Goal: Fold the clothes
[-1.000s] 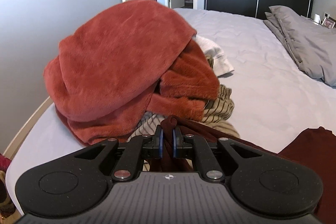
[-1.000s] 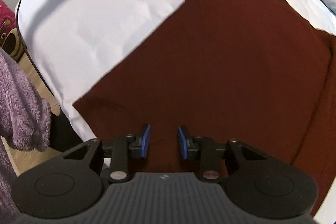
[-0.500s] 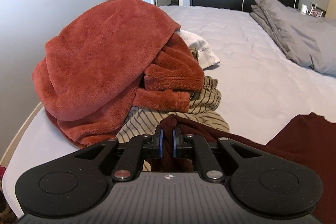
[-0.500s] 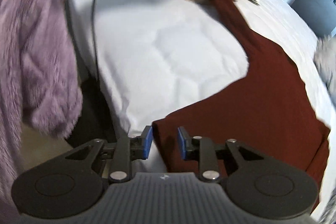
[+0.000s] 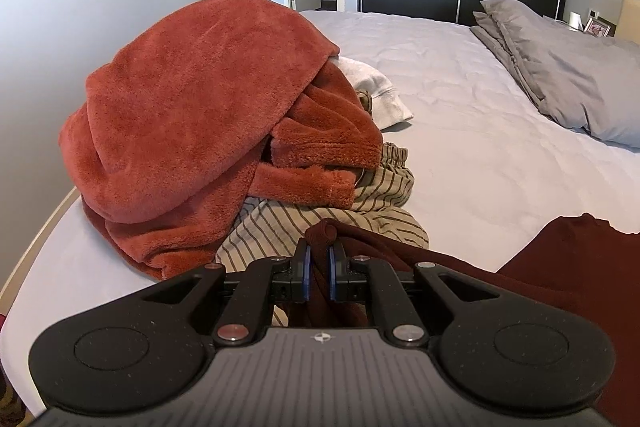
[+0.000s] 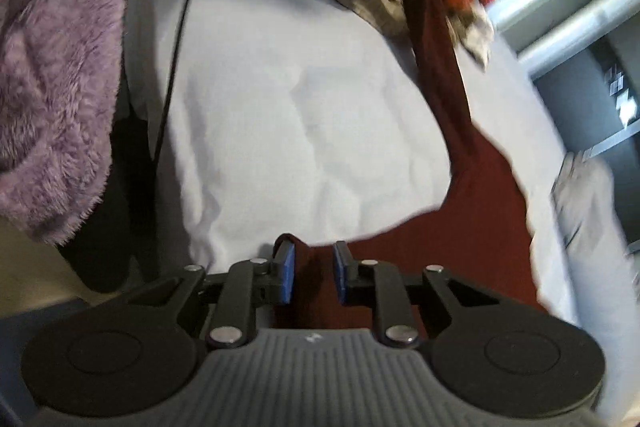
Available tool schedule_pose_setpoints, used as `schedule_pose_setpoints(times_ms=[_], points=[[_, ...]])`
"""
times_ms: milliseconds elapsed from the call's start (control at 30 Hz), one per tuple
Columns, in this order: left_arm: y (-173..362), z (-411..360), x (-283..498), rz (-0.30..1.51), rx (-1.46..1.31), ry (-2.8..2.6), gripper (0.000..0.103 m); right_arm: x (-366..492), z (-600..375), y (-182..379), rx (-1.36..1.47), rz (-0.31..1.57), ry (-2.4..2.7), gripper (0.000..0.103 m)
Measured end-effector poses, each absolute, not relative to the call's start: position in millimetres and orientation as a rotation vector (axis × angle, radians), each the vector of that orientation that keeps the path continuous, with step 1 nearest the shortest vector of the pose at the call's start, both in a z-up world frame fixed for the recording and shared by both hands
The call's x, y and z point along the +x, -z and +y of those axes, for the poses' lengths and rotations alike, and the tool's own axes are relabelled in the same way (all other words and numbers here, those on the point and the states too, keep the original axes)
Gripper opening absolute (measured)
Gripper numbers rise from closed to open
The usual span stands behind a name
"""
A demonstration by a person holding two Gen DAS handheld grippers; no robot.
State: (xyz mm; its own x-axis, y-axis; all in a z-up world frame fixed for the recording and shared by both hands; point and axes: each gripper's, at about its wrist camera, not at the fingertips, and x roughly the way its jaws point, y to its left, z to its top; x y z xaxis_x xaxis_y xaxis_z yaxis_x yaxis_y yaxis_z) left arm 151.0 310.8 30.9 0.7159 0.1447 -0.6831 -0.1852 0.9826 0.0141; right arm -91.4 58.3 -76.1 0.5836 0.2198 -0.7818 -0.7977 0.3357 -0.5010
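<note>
Right wrist view first: my right gripper (image 6: pixel 311 277) has swung over from the middle of the dark maroon knit top (image 6: pixel 484 227) to its near corner, and its jaws have just been closing. That corner sits between the blue pads now, but I can't tell if they're biting yet, so I'm calling them still apart. The top lies spread on the pale grey bedsheet (image 6: pixel 280 99), one long strip of it stretched up toward 1 o'clock.

Over on the left wrist view nothing has moved: my left gripper (image 5: pixel 317 269) is clamped tight on a bunched end of the same top, right in front of the rust-orange fleece heap (image 5: pixel 208 119) and the beige striped garment (image 5: pixel 320 215) at 12 o'clock.

So I reckon I'm about to have two ends in hand, which is what I need to lift and fold it.
</note>
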Motion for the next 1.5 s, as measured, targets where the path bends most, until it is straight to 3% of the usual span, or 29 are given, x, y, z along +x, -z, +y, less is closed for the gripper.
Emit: schedule_pose_setpoints(times_ms=[100, 333, 633, 767, 800, 900, 1167, 1500], points=[[-31.4, 310.7, 150.4, 0.749, -0.058, -0.178, 0.007, -95.8, 58.3, 70.5, -1.011, 0.660, -0.798, 0.001], [-27.0, 314.6, 149.5, 0.762, -0.073, -0.180, 0.007, -79.8, 40.2, 41.8, -0.711, 0.865, -0.878, 0.001], [-30.7, 311.2, 145.7, 0.764, -0.095, -0.167, 0.007, -70.3, 32.6, 66.1, -0.645, 0.912, -0.827, 0.002], [-45.5, 303.6, 135.9, 0.765, -0.123, -0.080, 0.007, -66.3, 28.8, 66.8, -0.607, 0.931, -0.816, 0.007], [-50.7, 299.5, 131.4, 0.761, -0.122, -0.054, 0.007, -63.4, 24.2, 62.3, -0.594, 0.939, -0.813, 0.012], [-66.4, 287.1, 117.8, 0.747, -0.120, 0.024, 0.007, -51.7, 8.1, 47.9, -0.592, 0.944, -0.777, 0.057], [-107.0, 225.6, 74.7, 0.624, -0.060, 0.240, 0.006, 5.7, -52.4, 27.1, -0.804, 0.899, -0.608, 0.057], [-114.6, 108.2, 31.4, 0.654, 0.176, 0.707, 0.007, 53.3, -135.1, 18.5, -0.433, 1.003, -0.451, 0.058]])
